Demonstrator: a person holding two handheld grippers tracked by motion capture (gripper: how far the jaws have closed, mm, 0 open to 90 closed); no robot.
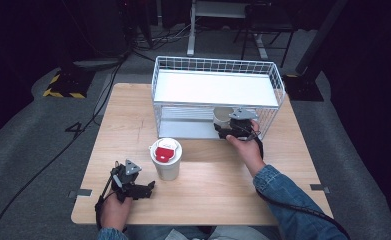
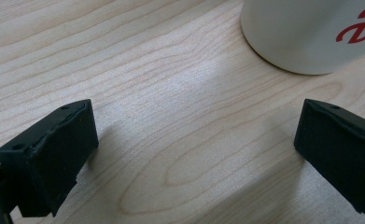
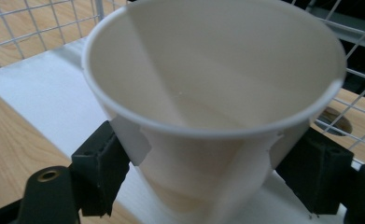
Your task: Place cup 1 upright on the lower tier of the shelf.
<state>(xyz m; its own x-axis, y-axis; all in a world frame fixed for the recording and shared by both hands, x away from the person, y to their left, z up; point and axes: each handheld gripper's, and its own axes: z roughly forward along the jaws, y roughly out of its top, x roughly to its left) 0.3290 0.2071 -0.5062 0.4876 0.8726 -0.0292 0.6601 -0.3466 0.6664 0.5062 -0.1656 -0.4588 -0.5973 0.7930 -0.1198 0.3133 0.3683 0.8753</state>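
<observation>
An empty paper cup [image 3: 213,116] is being gripped between the jaws of the right gripper [image 3: 208,177], low on its wall, inside the lower shelf of the wire rack [image 1: 278,95]. Thin and light, it is likely being squeezed easily; a gentle hold below the stiffer rim seems wise. The left gripper [image 2: 189,154] is being held with jaws spread wide over the bare desk [image 2: 124,56], a lidded cup [image 2: 311,32] standing just beyond its right jaw.
</observation>
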